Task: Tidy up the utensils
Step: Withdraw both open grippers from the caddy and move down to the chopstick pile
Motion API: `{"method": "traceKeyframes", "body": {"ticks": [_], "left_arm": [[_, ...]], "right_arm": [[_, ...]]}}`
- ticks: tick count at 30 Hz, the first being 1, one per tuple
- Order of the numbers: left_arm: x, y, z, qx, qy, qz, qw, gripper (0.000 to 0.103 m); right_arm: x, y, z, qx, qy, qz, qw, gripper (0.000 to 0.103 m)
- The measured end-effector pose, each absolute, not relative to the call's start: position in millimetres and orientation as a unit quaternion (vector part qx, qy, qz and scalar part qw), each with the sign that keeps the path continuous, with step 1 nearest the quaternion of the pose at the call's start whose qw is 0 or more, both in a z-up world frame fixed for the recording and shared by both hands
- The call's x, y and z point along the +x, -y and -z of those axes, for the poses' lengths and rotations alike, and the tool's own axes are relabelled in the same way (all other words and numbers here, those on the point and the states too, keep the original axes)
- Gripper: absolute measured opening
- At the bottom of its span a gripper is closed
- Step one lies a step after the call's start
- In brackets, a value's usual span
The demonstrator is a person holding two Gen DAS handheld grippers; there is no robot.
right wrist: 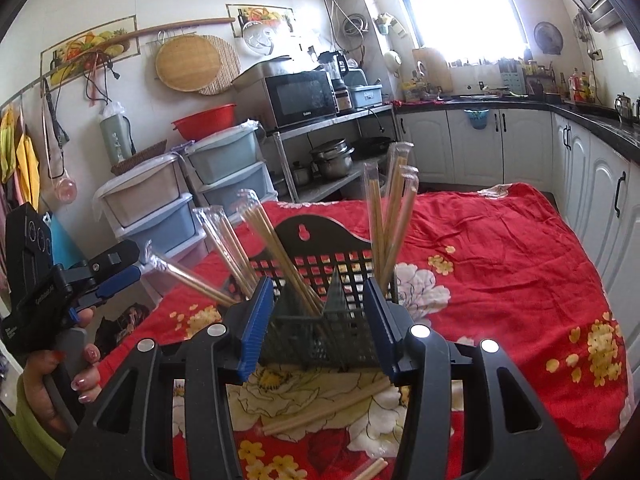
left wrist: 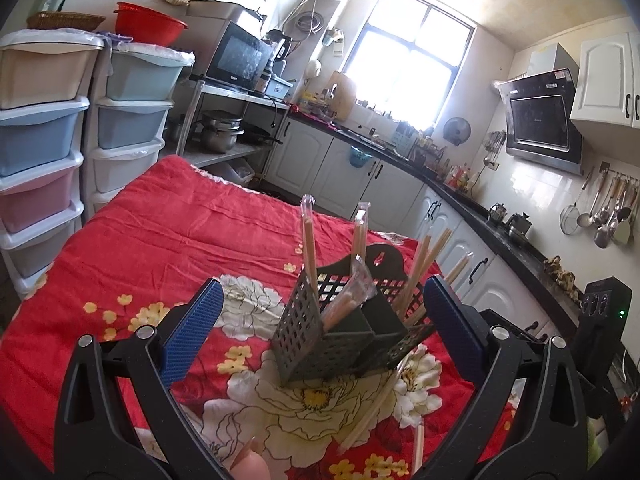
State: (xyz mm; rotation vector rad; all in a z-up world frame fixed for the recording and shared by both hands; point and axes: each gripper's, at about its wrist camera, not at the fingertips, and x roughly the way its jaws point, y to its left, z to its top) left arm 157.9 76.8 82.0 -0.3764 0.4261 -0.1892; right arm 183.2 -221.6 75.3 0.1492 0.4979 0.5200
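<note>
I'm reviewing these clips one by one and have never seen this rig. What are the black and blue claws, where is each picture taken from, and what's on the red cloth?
No robot here: a person holds a two-finger gripper in each hand, each with a fisheye camera looking along its fingers. One picture is the left gripper, the other the right gripper; both are open and hold nothing. The right view also shows the person's left hand on its handle. On the red floral cloth stands a dark slotted utensil holder with wrapped chopsticks upright inside. Loose chopsticks lie on the cloth in front.
</note>
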Motion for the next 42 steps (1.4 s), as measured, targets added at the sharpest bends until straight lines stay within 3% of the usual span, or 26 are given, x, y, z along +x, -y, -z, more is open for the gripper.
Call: {"method": "traceKeyframes", "body": {"ticks": [2,42], "left_arm": [[157,-77,-78,-0.187,-0.216,0.093,0.954,0.092],[150,-56,-5,-0.158,-0.321,0.112,0.927,0.092]], "right_arm": [[182,221,-73,0.07,-0.248,-0.253,0.933,0.049],[169,224,5,0.047,-0.369,-0.224,0.901,0.051]]}}
